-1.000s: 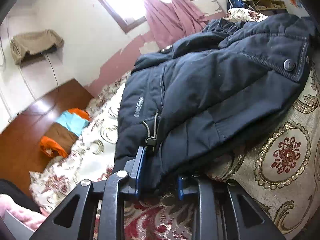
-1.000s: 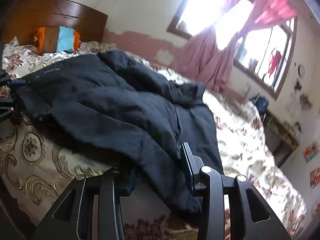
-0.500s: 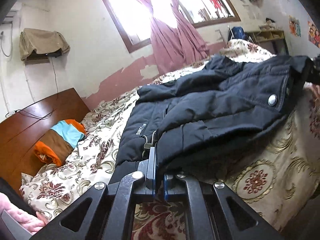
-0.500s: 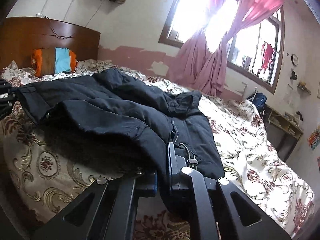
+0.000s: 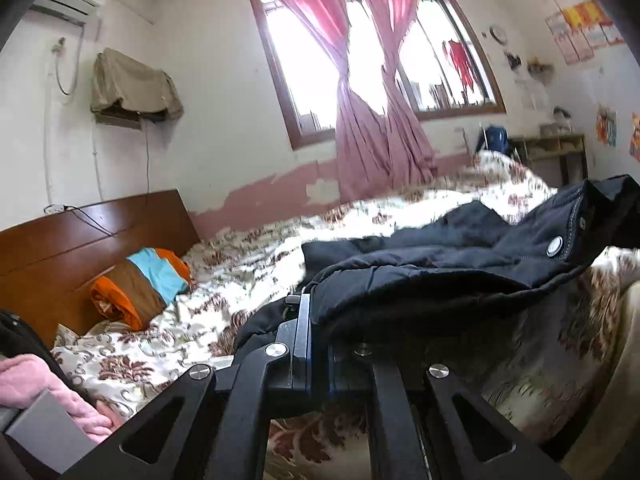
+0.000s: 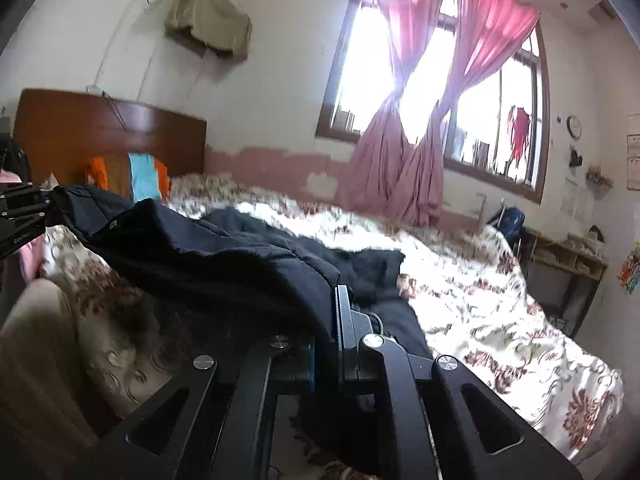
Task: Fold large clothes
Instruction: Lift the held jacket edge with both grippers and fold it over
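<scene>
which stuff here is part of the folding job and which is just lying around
Part of the job: dark padded jacket, left gripper and right gripper, both shut on its edge.

Lying about: orange, brown and blue pillow, floral bedspread, pink curtains, wooden headboard.

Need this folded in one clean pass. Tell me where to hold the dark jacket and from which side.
Hold the dark padded jacket by its near hem, one corner each, coming from the bed's near edge. Left gripper and right gripper are shut on it there; the hem hangs raised between them.
</scene>
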The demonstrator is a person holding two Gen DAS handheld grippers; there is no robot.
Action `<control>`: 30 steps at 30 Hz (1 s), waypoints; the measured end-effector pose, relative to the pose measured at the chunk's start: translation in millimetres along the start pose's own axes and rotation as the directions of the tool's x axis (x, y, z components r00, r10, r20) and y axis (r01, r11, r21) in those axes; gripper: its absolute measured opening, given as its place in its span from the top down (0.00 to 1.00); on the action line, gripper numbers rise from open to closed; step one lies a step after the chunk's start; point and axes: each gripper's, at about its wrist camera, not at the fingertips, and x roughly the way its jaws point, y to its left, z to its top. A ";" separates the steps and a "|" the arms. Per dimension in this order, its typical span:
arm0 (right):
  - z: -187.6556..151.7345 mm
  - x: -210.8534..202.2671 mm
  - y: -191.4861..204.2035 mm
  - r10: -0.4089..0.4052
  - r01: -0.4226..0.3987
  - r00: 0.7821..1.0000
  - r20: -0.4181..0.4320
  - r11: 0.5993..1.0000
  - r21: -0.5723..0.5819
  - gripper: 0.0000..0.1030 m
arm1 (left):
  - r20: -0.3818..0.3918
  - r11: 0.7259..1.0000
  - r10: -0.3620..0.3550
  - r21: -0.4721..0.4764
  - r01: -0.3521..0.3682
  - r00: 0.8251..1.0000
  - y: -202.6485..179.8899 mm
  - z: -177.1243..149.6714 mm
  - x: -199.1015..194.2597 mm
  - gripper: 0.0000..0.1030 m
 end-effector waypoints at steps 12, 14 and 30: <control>59.9 37.5 -15.8 -0.045 0.045 0.987 0.153 0.999 0.005 0.94 | 0.123 1.000 -0.015 -0.014 0.017 0.992 19.4 81.2 51.9 0.95; 68.0 58.5 -19.7 -0.047 0.046 0.987 0.153 0.999 0.007 0.94 | 0.119 1.000 -0.015 -0.011 0.017 0.993 18.1 89.9 67.8 0.95; 122.2 234.7 -47.2 -0.013 0.012 1.000 0.025 0.999 0.042 0.94 | 0.017 1.000 0.029 0.005 -0.029 0.999 4.0 139.7 238.0 0.95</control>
